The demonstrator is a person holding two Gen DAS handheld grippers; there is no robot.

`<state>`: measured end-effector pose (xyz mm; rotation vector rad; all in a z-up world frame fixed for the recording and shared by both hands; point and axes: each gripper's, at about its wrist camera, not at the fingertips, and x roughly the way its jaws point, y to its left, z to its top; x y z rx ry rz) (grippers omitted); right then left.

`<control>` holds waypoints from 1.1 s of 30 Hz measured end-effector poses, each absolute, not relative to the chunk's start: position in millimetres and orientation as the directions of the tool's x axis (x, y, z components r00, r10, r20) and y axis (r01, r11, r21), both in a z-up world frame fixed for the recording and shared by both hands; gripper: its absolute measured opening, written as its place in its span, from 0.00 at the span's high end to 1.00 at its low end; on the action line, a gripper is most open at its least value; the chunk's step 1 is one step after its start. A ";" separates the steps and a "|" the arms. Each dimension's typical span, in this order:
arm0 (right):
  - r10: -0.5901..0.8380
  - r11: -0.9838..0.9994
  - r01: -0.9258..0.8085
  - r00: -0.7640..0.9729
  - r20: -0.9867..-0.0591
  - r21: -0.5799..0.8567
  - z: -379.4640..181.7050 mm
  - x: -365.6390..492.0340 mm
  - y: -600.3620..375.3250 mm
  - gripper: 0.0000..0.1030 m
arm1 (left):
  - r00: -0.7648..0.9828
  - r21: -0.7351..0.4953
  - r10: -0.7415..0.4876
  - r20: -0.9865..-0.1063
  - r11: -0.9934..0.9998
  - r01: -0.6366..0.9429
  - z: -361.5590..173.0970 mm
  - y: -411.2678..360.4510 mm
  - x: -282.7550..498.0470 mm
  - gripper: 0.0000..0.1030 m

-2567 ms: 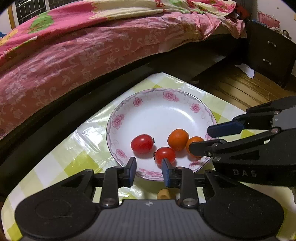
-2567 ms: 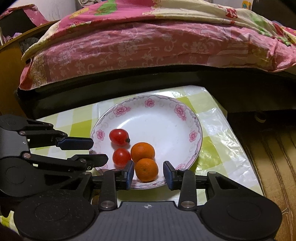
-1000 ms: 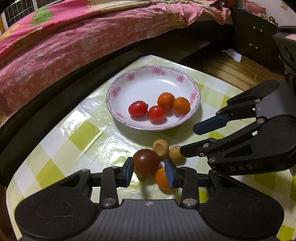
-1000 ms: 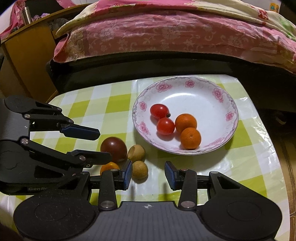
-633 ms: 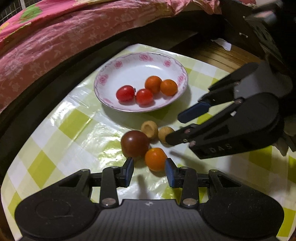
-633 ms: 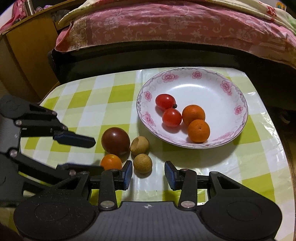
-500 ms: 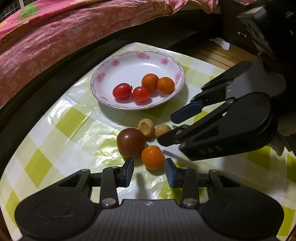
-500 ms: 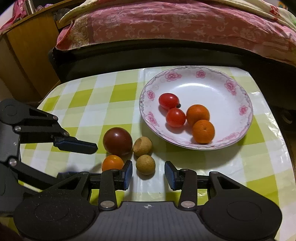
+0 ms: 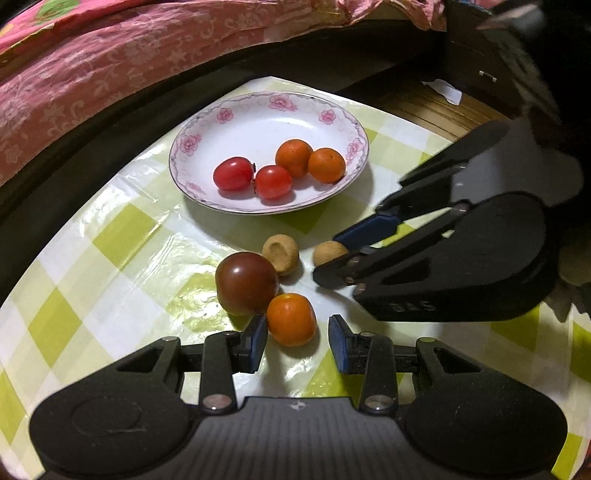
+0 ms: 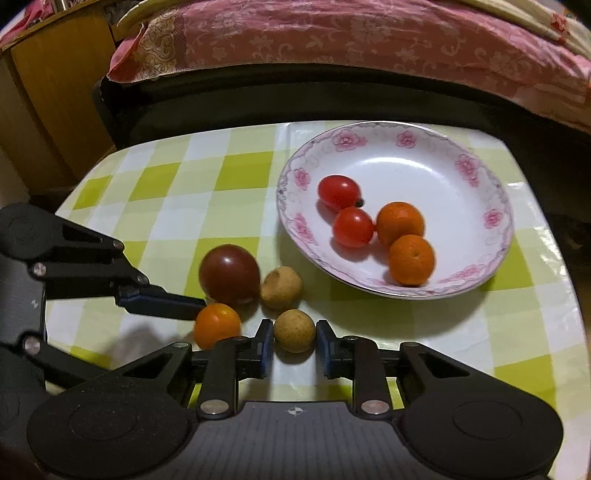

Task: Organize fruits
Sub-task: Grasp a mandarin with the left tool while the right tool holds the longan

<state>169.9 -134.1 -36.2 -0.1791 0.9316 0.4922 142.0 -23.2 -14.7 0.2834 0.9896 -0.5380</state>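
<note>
A floral white plate (image 9: 258,122) (image 10: 436,155) holds two red cherry tomatoes (image 9: 233,173) (image 10: 339,192) and two small oranges (image 9: 327,165) (image 10: 410,260). On the checked cloth lie a dark red tomato (image 9: 246,282) (image 10: 229,273), a small orange (image 9: 291,319) (image 10: 217,325) and two tan longans (image 9: 280,254) (image 10: 281,282). My left gripper (image 9: 297,338) is open, with the loose orange between its fingertips. My right gripper (image 10: 294,341) is narrowly open around the nearer longan (image 10: 294,335) (image 9: 330,252), its pads close beside it; contact is unclear.
The table carries a green-and-white checked plastic cloth (image 9: 122,236) (image 10: 229,173). A bed with a pink floral cover (image 9: 110,66) (image 10: 369,33) runs along the far edge. A wooden cabinet (image 10: 48,92) stands at the left, a dark drawer unit (image 9: 491,66) at the right.
Both grippers drew back from the plate to the loose fruit. The left now has the small orange between its fingers, and the right has narrowed around the nearer longan.
</note>
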 end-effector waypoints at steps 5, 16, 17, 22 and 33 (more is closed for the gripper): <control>0.314 0.884 -0.465 0.501 -0.806 0.056 -33.4 166.0 -143.0 0.80 | 0.454 0.008 -0.283 -0.845 0.842 0.540 -16.5 -27.3 140.5 0.58; 0.260 0.892 -0.452 0.509 -0.820 0.002 -36.4 161.8 -143.3 0.80 | 0.482 0.044 -0.254 -0.839 0.851 0.524 -21.7 -35.0 135.6 0.63; 0.257 0.891 -0.454 0.511 -0.820 -0.003 -35.9 160.8 -143.2 0.80 | 0.481 0.042 -0.254 -0.839 0.851 0.523 -20.6 -34.7 136.5 0.64; 0.252 0.891 -0.453 0.520 -0.816 -0.013 -33.2 158.0 -144.4 0.80 | 0.482 0.042 -0.259 -0.837 0.848 0.529 -17.1 -35.8 135.3 0.64; 0.240 0.899 -0.437 0.544 -0.804 -0.027 -27.3 152.8 -149.8 0.80 | 0.503 0.035 -0.283 -0.817 0.846 0.532 -2.9 -35.3 132.2 0.64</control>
